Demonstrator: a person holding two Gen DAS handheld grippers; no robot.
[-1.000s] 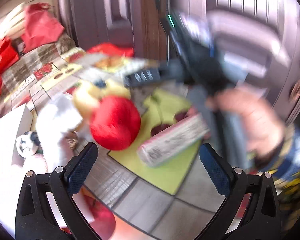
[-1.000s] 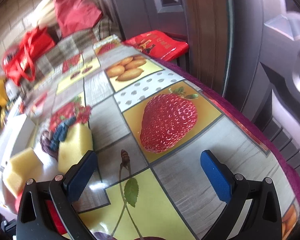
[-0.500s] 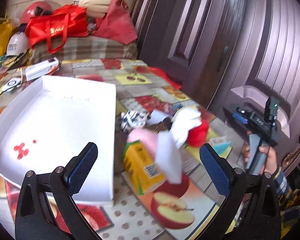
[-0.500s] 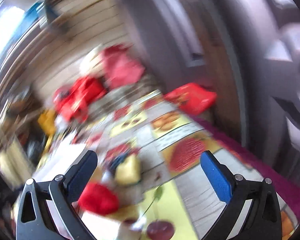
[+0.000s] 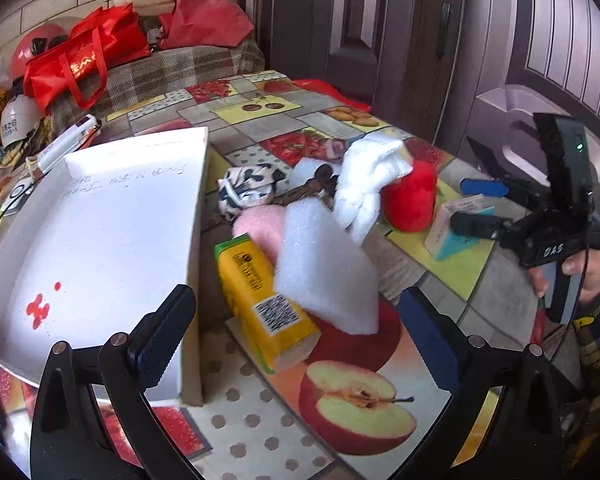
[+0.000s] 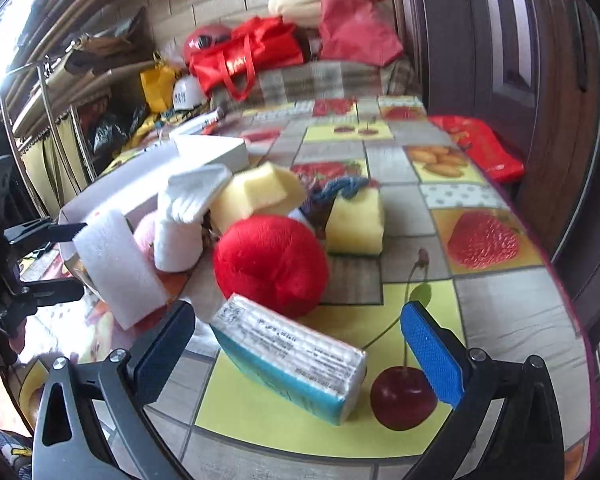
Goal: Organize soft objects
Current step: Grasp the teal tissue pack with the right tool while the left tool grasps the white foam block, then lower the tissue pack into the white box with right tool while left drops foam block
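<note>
A pile of soft things lies on the fruit-print tablecloth: a red plush ball (image 5: 410, 200) (image 6: 270, 264), a white foam block (image 5: 324, 276) (image 6: 118, 268), a white sock (image 5: 370, 176) (image 6: 186, 216), a yellow tissue pack (image 5: 262, 300), a pink fluffy thing (image 5: 258, 224), yellow sponges (image 6: 354, 220), a black-and-white cloth (image 5: 246, 188) and a teal tissue pack (image 6: 296, 358) (image 5: 454, 224). A white box (image 5: 100, 232) stands left of the pile. My left gripper (image 5: 296, 340) is open and empty, near the yellow pack. My right gripper (image 6: 296, 344) is open around the teal pack and also shows in the left wrist view (image 5: 482, 206).
Red bags (image 5: 80, 56) (image 6: 240, 56), helmets (image 5: 16, 126) and a checked cover (image 5: 172, 72) crowd the far end of the table. A dark door (image 5: 380, 28) and a red bag (image 6: 478, 146) line the right edge. A wire rack (image 6: 52, 128) stands at the left.
Both grippers swung fast; the views were blurred and are sharp now. The left one pulled back to face the box and pile. The right one dropped in low over the teal pack.
</note>
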